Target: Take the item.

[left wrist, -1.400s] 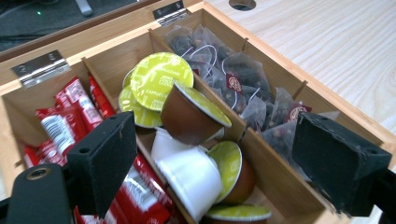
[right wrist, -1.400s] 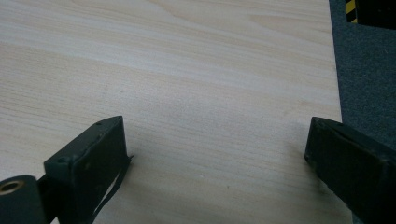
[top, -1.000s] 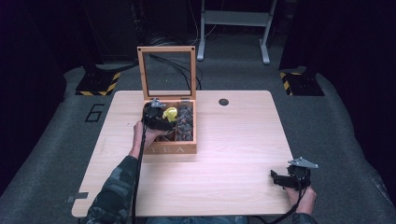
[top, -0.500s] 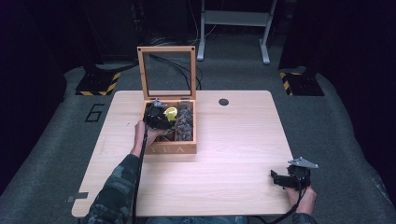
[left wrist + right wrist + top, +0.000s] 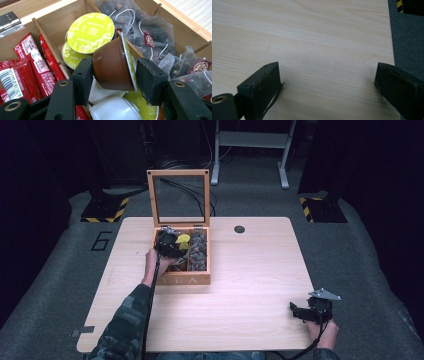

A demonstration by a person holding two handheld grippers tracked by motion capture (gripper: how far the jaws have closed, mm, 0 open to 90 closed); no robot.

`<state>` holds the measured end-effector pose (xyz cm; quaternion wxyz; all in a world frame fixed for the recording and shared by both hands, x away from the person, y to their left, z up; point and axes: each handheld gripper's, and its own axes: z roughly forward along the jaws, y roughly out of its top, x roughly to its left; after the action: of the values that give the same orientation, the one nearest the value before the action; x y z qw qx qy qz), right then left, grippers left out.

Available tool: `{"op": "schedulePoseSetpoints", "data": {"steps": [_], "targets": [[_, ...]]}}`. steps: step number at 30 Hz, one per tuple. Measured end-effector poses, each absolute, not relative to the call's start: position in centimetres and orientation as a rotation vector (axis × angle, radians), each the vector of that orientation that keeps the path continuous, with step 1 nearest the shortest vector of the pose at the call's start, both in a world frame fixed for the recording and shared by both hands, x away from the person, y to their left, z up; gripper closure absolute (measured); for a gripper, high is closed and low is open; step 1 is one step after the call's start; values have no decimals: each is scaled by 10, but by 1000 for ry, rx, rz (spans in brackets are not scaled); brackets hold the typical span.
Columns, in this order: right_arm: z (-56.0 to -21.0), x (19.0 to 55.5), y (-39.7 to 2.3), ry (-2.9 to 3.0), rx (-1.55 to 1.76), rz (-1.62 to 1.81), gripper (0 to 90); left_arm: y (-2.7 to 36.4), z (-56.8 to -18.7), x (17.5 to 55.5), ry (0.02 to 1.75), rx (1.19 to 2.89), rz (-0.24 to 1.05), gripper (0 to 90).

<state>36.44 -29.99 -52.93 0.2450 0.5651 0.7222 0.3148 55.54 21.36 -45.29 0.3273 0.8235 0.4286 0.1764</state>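
Closed left gripper (image 5: 113, 75) just now onto brown plastic coffee capsule with yellow-green foil lid (image 5: 112, 67), inside open wooden tea box (image 5: 183, 279). Kept right gripper (image 5: 327, 82) wide open, empty, above pale wooden worktop (image 5: 312, 37), far from box.

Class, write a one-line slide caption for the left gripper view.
Left gripper closing its fingers on a brown coffee capsule above a compartmented wooden tea box.
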Motion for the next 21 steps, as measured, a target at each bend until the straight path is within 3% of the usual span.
{"op": "schedulePoseSetpoints", "data": {"steps": [21], "targets": [[-529,364,-300,1971,1542,859,63,218,-449,553,1135,2105,491,552]]}}
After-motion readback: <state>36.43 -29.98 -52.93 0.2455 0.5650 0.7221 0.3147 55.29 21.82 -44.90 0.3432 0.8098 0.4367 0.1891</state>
